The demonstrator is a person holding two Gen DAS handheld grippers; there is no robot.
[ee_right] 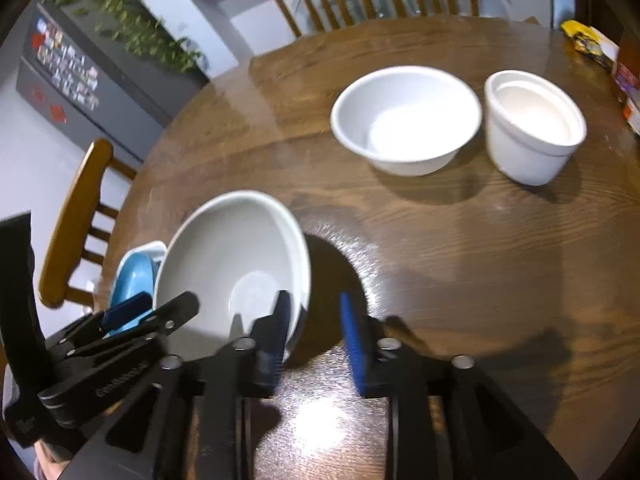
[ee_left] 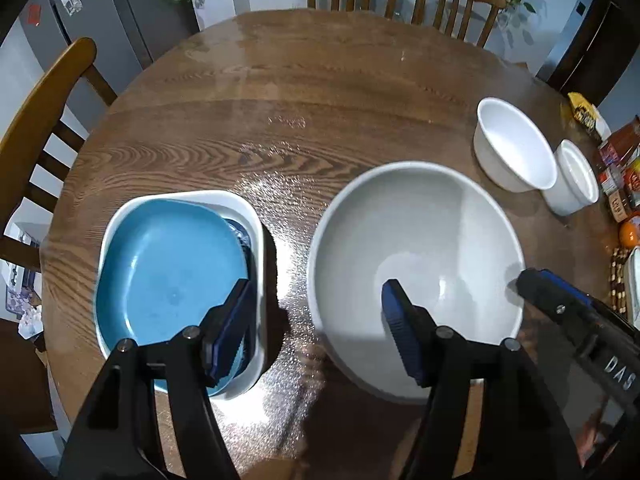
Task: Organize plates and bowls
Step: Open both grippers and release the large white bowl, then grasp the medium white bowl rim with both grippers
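Note:
A large white bowl (ee_left: 416, 248) stands on the round wooden table (ee_left: 304, 92). A blue plate (ee_left: 168, 268) lies in a white square dish (ee_left: 256, 216) to its left. My left gripper (ee_left: 316, 316) is open, hovering over the gap between dish and bowl, its right finger above the bowl's inside. My right gripper (ee_right: 314, 328) is open and straddles the large bowl's (ee_right: 236, 256) right rim, left finger inside, right finger outside. A medium white bowl (ee_right: 406, 118) and a small white ramekin (ee_right: 534, 124) stand further back right.
Wooden chairs (ee_left: 44, 120) stand around the table. Spice jars and packets (ee_left: 618, 164) and an orange (ee_left: 629, 234) crowd the table's right edge. A grey fridge (ee_left: 104, 20) stands behind left.

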